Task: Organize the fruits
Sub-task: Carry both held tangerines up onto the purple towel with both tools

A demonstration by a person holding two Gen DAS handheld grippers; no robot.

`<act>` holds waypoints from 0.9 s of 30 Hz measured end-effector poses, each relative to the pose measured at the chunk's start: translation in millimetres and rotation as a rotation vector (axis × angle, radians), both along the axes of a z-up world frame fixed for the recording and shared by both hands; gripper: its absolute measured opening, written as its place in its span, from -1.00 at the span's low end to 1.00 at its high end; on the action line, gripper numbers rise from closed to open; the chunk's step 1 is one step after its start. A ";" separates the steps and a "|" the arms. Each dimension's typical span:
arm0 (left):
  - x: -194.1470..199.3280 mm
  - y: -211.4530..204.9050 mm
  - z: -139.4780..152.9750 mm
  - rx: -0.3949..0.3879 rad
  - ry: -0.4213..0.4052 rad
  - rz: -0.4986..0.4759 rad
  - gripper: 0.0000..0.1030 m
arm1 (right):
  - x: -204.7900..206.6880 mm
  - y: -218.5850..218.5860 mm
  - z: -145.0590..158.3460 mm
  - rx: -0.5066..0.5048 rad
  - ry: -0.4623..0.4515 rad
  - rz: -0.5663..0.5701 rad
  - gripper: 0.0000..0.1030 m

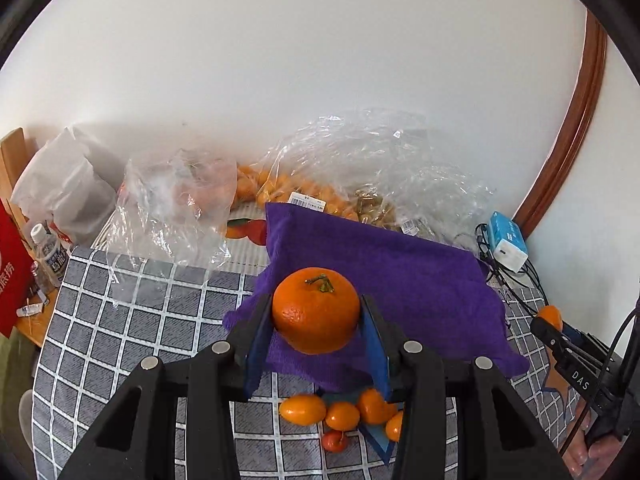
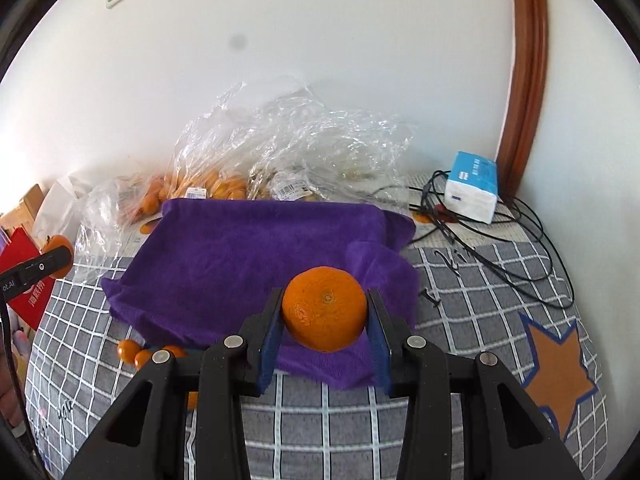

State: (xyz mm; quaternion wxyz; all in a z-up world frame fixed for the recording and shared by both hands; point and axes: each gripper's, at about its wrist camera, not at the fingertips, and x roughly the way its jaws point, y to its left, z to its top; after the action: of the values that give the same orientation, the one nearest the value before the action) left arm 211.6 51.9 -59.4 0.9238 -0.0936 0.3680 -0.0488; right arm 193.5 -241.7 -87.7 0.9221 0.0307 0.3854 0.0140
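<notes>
My left gripper (image 1: 316,316) is shut on a mandarin with a green stem (image 1: 315,309), held above a purple cloth (image 1: 400,272). Below it on the checked cover lie several small kumquats (image 1: 302,409) and a tiny red fruit (image 1: 334,441). My right gripper (image 2: 325,314) is shut on a second mandarin (image 2: 325,309), over the near right corner of the purple cloth (image 2: 248,248). Each gripper shows at the edge of the other's view, the right one (image 1: 554,322) with its orange fruit and the left one (image 2: 56,258) likewise.
Clear plastic bags (image 2: 288,148) with more orange fruit lie against the white wall behind the cloth. A blue and white tissue pack (image 2: 472,188) and black cables (image 2: 500,240) sit at the right. A water bottle (image 1: 50,252) and red packet (image 1: 12,280) stand at left.
</notes>
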 end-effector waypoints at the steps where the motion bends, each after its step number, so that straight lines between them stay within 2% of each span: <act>1: 5.4 -0.6 -0.9 0.001 0.001 -0.002 -0.21 | 7.1 2.2 -1.8 -0.002 0.004 0.003 -0.23; 7: 42.9 -5.3 -12.3 0.010 0.018 -0.009 -0.21 | 43.9 8.0 -21.3 -0.003 0.036 0.005 -0.23; 17: 95.8 -20.7 -49.1 0.011 0.091 -0.022 -0.21 | 94.0 5.7 -64.8 -0.021 0.111 -0.012 -0.23; 27: 114.1 -31.3 -84.3 0.021 0.149 -0.052 -0.21 | 112.4 8.2 -96.8 -0.051 0.169 -0.010 -0.23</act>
State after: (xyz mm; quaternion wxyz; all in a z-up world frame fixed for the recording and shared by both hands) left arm 325.7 20.6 -143.6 0.8933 -0.0779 0.4384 -0.0616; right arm 305.8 -233.5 -184.6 0.8868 0.0101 0.4620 -0.0028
